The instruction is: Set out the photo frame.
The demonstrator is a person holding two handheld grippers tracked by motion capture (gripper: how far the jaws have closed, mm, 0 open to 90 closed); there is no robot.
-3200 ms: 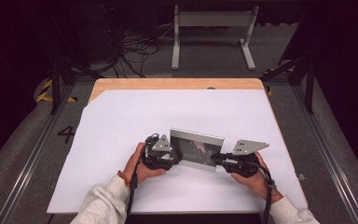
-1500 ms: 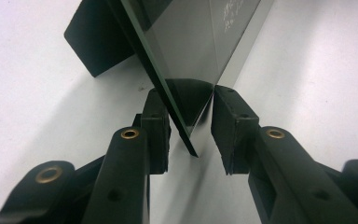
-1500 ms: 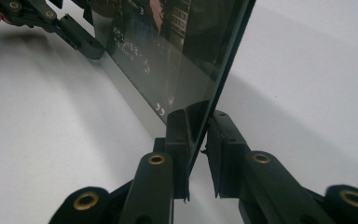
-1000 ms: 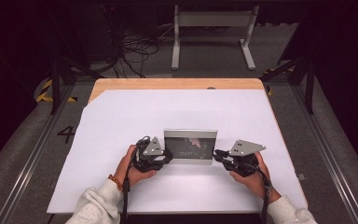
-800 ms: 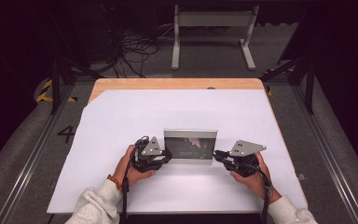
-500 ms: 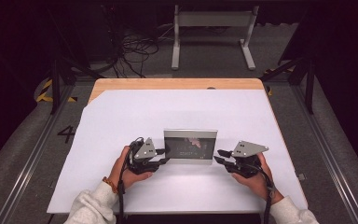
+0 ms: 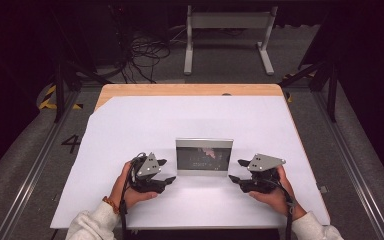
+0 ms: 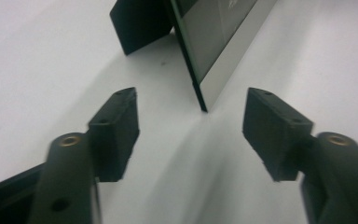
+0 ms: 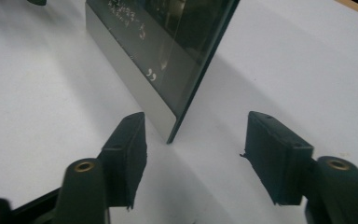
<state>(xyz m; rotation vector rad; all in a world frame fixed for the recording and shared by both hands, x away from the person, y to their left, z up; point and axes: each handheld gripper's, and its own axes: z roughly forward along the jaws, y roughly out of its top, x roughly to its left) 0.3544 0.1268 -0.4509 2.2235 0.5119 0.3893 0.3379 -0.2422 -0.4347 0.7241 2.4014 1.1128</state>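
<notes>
- High view: a picture frame [image 7: 204,157] stands upright near the middle of the white counter [image 7: 130,125], its silver border and dark glass facing the person. The left tongs [image 7: 167,171] sit just beside the frame's left edge, held in the left hand [image 7: 126,186], jaws spread and pointing toward the frame. The right tongs [image 7: 236,170] sit just beside the frame's right edge, held in the right hand [image 7: 274,192], jaws also spread. Neither pair touches the frame. A strip of bare wood shows along the counter's far edge, and cables [image 7: 145,52] lie on the floor beyond it.
- Left gripper view: the left tongs [image 8: 190,114] stand wide apart with nothing between the pads. The frame's [image 8: 223,42] near bottom corner lies just ahead of the gap, resting on the counter [image 8: 37,56]. A black back stand [image 8: 140,23] props the frame from behind.
- Right gripper view: the right tongs [image 9: 196,140] are spread, empty. The frame's [image 9: 168,51] near corner meets the counter [image 9: 307,70] just ahead of the gap, closer to the left pad, apart from both. The glass carries dim reflections and small pale marks too blurred to read.
</notes>
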